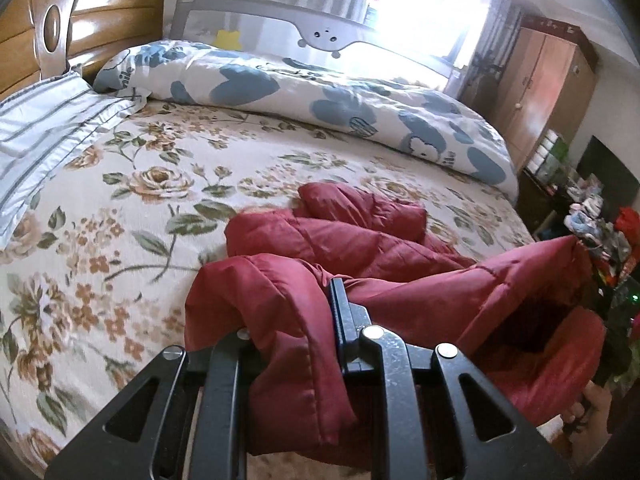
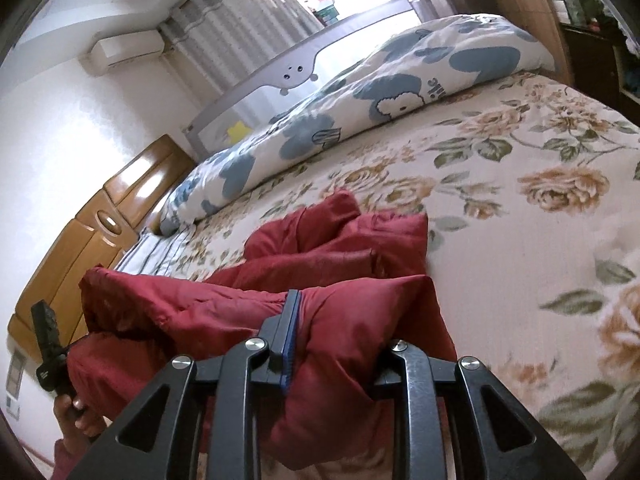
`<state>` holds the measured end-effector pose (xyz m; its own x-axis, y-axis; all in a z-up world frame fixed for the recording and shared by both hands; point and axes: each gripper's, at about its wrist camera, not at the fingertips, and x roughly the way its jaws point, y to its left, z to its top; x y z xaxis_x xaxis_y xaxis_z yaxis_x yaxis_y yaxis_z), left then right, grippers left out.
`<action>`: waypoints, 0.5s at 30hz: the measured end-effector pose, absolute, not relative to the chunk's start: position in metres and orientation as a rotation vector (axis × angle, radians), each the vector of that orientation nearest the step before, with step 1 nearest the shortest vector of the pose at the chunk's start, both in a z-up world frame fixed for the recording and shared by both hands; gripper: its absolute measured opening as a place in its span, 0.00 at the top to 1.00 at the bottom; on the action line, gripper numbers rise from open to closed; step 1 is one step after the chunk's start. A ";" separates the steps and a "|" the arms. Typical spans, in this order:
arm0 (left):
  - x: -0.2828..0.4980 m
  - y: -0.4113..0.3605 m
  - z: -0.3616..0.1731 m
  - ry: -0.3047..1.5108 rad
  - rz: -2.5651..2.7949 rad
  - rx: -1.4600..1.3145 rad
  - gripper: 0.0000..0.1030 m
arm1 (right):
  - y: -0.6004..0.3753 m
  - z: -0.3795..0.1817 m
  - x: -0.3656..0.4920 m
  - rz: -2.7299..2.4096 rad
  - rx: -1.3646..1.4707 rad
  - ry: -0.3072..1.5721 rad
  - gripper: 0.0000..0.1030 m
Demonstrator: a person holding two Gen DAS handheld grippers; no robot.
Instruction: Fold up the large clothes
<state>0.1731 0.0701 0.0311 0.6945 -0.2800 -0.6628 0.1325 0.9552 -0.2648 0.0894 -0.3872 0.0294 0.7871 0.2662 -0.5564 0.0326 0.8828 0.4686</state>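
Note:
A dark red padded jacket (image 1: 360, 240) lies bunched on the floral bed sheet (image 1: 120, 208), its near edge lifted off the bed. My left gripper (image 1: 296, 320) is shut on a thick fold of the jacket's near edge; only its right finger (image 1: 340, 312) shows, the left one is under the cloth. My right gripper (image 2: 340, 324) is shut on another fold of the same jacket (image 2: 340, 240); its left finger (image 2: 286, 328) shows, the right one is buried. The jacket hangs stretched between the two grippers, an open sleeve or hem (image 1: 532, 336) gaping toward the right.
A rolled white duvet with blue flowers (image 1: 320, 96) lies along the far side of the bed. A striped pillow (image 1: 44, 128) and wooden headboard (image 1: 80, 28) are at the left. A grey bed rail (image 1: 320, 36), wardrobe (image 1: 540, 88) and cluttered shelf (image 1: 592, 208) stand beyond.

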 end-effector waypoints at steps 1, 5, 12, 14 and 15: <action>0.180 0.069 0.029 0.774 -0.222 -0.202 0.84 | -0.387 0.029 0.096 0.119 0.478 0.656 0.78; 0.209 0.063 0.020 0.799 -0.189 -0.196 0.84 | -0.391 0.026 0.118 0.087 0.473 0.658 0.78; 0.249 0.049 0.004 0.833 -0.150 -0.155 0.84 | -0.391 0.012 0.159 0.036 0.432 0.688 0.78; 0.263 0.046 -0.002 0.843 -0.138 -0.142 0.83 | -0.392 0.006 0.172 0.018 0.425 0.697 0.78; 0.269 0.045 -0.005 0.847 -0.133 -0.137 0.83 | -0.392 0.003 0.180 0.008 0.422 0.703 0.78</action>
